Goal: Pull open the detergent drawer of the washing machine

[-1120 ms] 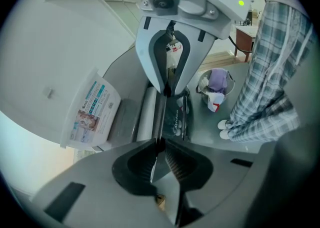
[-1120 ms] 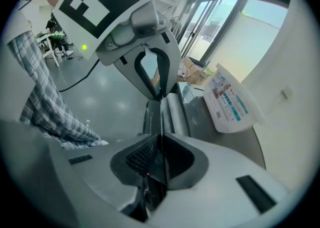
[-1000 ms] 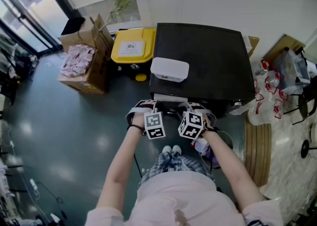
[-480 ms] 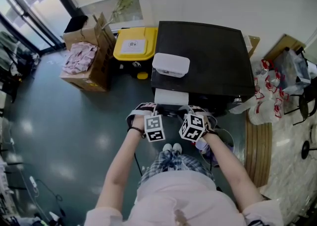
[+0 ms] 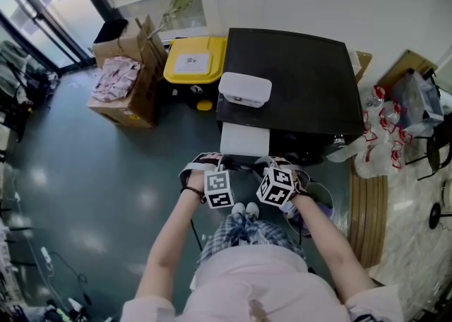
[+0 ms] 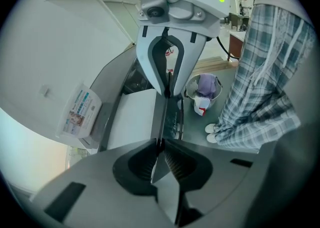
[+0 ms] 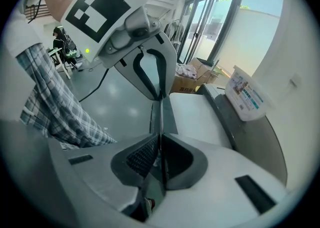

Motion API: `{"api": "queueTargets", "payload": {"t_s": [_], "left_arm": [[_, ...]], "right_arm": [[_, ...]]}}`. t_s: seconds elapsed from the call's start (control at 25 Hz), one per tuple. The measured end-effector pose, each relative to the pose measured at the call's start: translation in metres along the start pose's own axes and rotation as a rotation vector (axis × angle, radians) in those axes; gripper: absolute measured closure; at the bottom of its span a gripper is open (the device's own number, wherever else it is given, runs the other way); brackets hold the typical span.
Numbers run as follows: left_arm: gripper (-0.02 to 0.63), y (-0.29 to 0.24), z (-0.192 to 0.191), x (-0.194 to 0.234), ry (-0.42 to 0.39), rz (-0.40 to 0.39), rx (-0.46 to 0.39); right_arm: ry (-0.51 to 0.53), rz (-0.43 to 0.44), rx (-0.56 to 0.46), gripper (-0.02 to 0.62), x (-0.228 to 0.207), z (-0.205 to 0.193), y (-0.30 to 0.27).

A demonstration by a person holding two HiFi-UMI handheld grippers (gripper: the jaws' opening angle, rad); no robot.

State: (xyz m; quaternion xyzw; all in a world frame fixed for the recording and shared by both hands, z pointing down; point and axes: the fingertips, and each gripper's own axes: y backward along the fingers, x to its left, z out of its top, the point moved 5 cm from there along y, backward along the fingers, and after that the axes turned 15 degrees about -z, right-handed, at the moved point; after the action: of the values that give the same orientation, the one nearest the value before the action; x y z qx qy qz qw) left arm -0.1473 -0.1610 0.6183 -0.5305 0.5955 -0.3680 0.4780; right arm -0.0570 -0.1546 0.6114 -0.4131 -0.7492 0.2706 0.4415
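Note:
The black-topped washing machine (image 5: 296, 80) stands in front of me. Its white detergent drawer (image 5: 245, 141) sticks out of the front toward me. My left gripper (image 5: 222, 167) and right gripper (image 5: 265, 167) sit side by side at the drawer's near edge. In the left gripper view my left gripper (image 6: 160, 144) is shut on the drawer's thin dark front panel (image 6: 172, 117), and the right gripper (image 6: 167, 89) pinches the same edge further along. The right gripper view shows the right gripper (image 7: 160, 147) shut on that edge beside the drawer's white top (image 7: 192, 114).
A white lidded box (image 5: 244, 89) lies on the machine's top near its front left. A yellow bin (image 5: 193, 63) and a cardboard box (image 5: 126, 80) with cloth stand to the left. A small bucket (image 6: 202, 89) sits on the floor by my feet (image 5: 244, 210). Bags (image 5: 378, 137) crowd the right.
The white drawer has slid further out of the machine toward me. Both grippers have moved back together with its front edge, still shut on it.

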Motion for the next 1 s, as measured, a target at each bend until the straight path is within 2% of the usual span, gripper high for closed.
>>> {"api": "queueTargets", "payload": {"t_s": [0.16, 0.56, 1.0], "left_arm": [[0.538, 0.002, -0.003, -0.008, 0.012, -0.020, -0.023], [0.542, 0.007, -0.007, -0.033, -0.016, -0.098, -0.033], [0.545, 0.008, -0.009, -0.064, -0.027, -0.141, -0.050]], "right_arm": [[-0.004, 0.031, -0.003, 0.545, 0.007, 0.001, 0.003], [-0.043, 0.119, -0.005, 0.549, 0.031, 0.003, 0.012], [-0.057, 0.166, -0.006, 0.551, 0.060, 0.001, 0.023]]}}
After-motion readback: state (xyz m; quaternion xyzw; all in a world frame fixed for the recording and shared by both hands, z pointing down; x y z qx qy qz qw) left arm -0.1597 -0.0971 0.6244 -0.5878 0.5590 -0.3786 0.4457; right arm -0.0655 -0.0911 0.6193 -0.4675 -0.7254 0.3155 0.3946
